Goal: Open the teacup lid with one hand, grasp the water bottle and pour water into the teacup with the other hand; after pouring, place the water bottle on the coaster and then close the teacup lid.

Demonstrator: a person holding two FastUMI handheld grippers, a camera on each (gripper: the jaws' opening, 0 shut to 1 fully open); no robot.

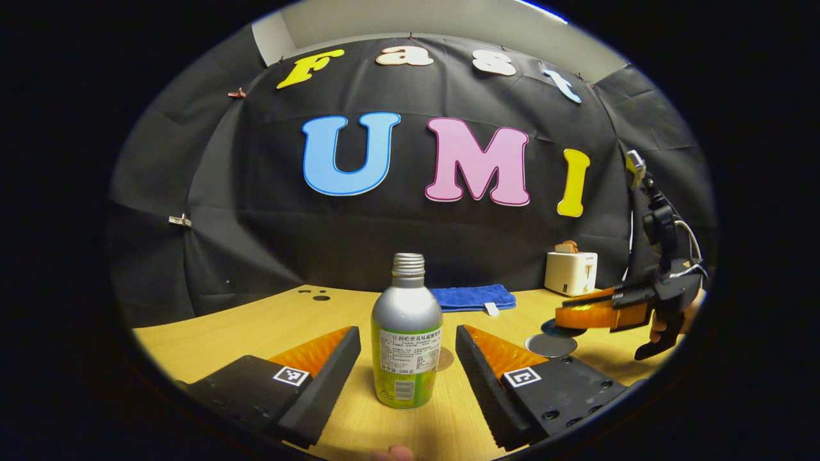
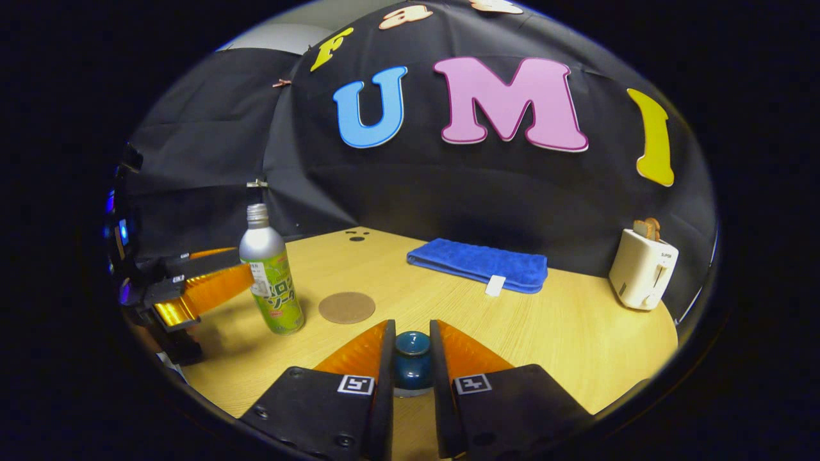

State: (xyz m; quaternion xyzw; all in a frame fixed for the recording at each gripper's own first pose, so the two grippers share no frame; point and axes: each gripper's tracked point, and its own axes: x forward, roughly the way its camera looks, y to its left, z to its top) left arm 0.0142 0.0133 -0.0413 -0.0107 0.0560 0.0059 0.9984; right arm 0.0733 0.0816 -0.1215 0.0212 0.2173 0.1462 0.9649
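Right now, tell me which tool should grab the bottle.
Left. Its tool is open with the bottle standing between its fingers, not yet touched. The right tool is closed around the teacup lid, so it is busy.

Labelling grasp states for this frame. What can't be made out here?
- Teacup body: right gripper view, hidden behind the right gripper; just the teacup lid knob shows.
- Lid lifted or not: left gripper view, too small.
- Water bottle contact: left gripper fingers flank it, gaps visible.
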